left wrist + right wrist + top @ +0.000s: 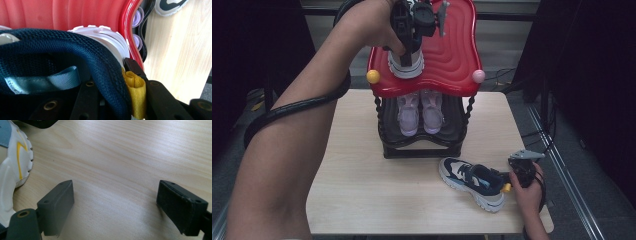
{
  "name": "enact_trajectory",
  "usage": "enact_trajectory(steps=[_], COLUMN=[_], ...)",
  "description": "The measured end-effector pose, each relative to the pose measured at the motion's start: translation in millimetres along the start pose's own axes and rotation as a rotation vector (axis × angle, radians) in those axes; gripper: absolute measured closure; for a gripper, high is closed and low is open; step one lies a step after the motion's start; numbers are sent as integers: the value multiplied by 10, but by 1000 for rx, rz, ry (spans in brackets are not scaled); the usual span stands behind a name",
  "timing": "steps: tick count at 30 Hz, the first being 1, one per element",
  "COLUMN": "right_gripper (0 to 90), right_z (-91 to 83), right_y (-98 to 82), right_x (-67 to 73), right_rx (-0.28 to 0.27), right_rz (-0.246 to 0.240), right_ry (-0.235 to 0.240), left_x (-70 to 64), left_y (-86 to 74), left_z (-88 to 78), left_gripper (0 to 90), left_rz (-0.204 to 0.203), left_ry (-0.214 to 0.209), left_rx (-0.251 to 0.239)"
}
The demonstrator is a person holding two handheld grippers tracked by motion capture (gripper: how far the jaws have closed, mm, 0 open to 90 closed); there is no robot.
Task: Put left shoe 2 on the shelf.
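One shoe (pixel 406 64) sits on the red top shelf (pixel 452 55), far back, its heel pinched tight by the left gripper (pixel 408 47). The right gripper (pixel 115 202) (jaws wide apart) rests near another shoe (pixel 472 181) on the table (pixel 362 185).

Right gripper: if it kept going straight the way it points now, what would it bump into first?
Probably the bare table. The right gripper has open jaws with nothing between them, and the sneaker lies off to one side of its line, though depth is hard to judge.

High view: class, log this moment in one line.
left gripper: shut on sneaker over red shelf | right gripper: open beside second sneaker
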State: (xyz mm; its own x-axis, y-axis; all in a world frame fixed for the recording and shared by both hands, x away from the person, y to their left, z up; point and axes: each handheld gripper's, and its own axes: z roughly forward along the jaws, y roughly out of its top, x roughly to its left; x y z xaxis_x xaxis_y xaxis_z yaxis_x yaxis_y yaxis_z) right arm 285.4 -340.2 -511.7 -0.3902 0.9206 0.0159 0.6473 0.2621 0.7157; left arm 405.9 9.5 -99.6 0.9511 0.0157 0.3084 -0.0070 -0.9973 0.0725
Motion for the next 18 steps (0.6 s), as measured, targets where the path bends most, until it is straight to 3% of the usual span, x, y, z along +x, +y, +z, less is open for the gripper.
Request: enact_trajectory(steps=[5, 7, 8, 10, 13, 17, 18], right_gripper=[140, 140, 140, 140, 140, 140, 140], right_z=[-1, -1, -1, 1, 0, 0, 0], right_y=[0, 0, 0, 0, 0, 0, 0], right_x=[1, 1, 1, -1, -1, 0, 0], right_rx=[1, 1, 0, -1, 0, -1, 0], right_rz=[1, 1, 1, 0, 1, 0, 1], right_ry=[-1, -1, 0, 1, 2, 1, 1], left_x=[28, 32, 45, 42, 66, 79, 93], left_y=[23, 31, 40, 42, 56, 58, 63], left_z=[4, 20, 22, 46, 57, 90, 88], left_gripper=[739, 739, 739, 737, 736, 731, 727], left_rz=[14, 10, 29, 16, 40, 25, 43], left_ry=[21, 18, 13, 8, 10, 12, 18], left_rx=[-1, -5, 6, -14, 0, -7, 2])
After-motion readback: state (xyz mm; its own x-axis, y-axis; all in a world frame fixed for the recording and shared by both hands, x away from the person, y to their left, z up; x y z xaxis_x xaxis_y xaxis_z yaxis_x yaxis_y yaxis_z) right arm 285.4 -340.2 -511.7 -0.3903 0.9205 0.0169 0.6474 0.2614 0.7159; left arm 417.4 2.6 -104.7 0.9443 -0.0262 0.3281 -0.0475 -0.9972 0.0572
